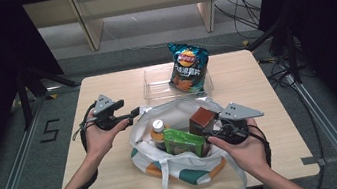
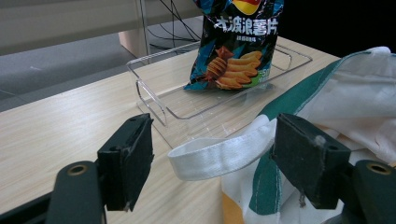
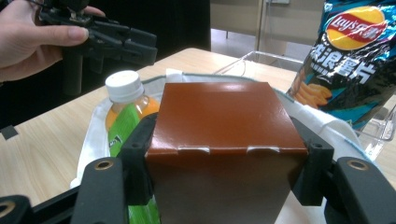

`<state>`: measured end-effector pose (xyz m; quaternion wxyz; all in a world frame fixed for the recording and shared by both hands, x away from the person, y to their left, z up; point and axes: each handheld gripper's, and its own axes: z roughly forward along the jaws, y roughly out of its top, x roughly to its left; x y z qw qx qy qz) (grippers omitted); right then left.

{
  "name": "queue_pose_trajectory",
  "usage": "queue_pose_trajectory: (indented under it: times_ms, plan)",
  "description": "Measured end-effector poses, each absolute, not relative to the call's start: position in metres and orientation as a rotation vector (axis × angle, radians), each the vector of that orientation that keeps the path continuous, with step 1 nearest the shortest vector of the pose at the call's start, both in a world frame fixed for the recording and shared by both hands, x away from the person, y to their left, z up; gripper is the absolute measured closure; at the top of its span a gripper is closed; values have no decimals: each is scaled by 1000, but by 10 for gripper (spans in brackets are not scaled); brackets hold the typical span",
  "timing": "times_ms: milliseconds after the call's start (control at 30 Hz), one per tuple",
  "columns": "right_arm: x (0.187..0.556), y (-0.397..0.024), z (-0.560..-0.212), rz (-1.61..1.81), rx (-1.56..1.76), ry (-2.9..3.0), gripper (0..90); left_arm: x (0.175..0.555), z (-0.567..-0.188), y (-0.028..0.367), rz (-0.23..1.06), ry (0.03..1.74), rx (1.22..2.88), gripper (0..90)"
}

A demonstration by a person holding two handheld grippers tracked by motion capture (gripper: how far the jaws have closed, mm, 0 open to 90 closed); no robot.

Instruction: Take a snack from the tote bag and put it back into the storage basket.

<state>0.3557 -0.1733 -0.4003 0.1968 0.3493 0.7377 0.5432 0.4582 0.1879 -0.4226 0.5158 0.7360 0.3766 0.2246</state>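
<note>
A white tote bag [image 1: 188, 172] with green and orange trim lies open on the table. In it stand an orange-drink bottle [image 1: 158, 129] with a white cap, a green packet [image 1: 182, 142] and a brown box [image 1: 202, 120]. My right gripper [image 1: 210, 128] is shut on the brown box [image 3: 224, 126], one pad pressed on each side, just above the bag beside the bottle [image 3: 123, 100]. My left gripper [image 2: 212, 163] is open at the bag's left rim. The bag's white handle strap [image 2: 219, 151] lies between its jaws, and neither pad touches it.
A bag of Lay's chips [image 1: 187, 66] leans in a clear plastic tray [image 1: 155, 89] at the table's far side, just behind the tote. Bare tabletop lies to the left and right of the bag. Cables trail from both grippers.
</note>
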Motion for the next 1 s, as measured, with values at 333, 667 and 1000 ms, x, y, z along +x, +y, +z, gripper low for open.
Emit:
queue_pose_trajectory:
  times_ms: [333,667,1000]
  plan:
    - [357,-180,-384,1521,1005,2013,388,458,-422,188,539,905,1762,276]
    - [358,-185,-371,1548,1050,1967,389,458,-421,188,541,906,1761,274]
    - [363,-185,-355,1561,1025,1939,389,458,-422,187,538,906,1761,274]
